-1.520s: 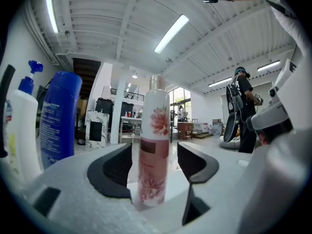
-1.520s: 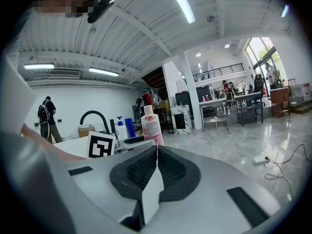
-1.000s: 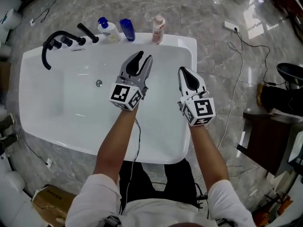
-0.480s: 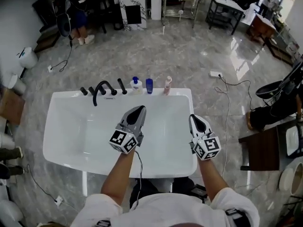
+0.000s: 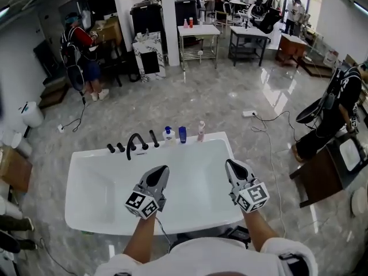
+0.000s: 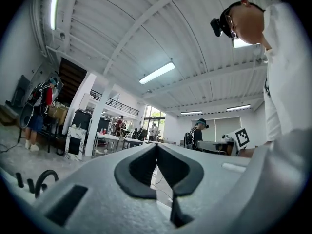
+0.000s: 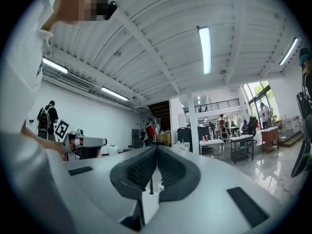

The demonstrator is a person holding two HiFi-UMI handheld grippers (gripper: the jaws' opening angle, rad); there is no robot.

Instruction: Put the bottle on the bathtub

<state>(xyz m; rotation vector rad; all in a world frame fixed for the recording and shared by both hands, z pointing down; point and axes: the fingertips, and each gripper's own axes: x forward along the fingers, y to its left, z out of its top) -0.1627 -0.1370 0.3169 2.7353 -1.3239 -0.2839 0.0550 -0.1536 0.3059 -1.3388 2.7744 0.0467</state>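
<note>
Left gripper [image 5: 161, 171] and right gripper [image 5: 232, 165] hover over the bathtub [image 5: 86, 220], both pinched closed, empty. White bottle [image 5: 168, 134], blue bottle [image 5: 182, 134] and pink bottle [image 5: 200, 131] stand on the far rim, right of the faucet [image 5: 135, 142]. Any pick wants jaws spread first, approaching squarely, neighbours unbumped.

Head camera looks forward and down from high over the bathtub [image 5: 98, 194]. Both gripper cameras sit low, tilted up at the ceiling [image 6: 146, 33]; all three probably share the far table [image 5: 198, 30].
</note>
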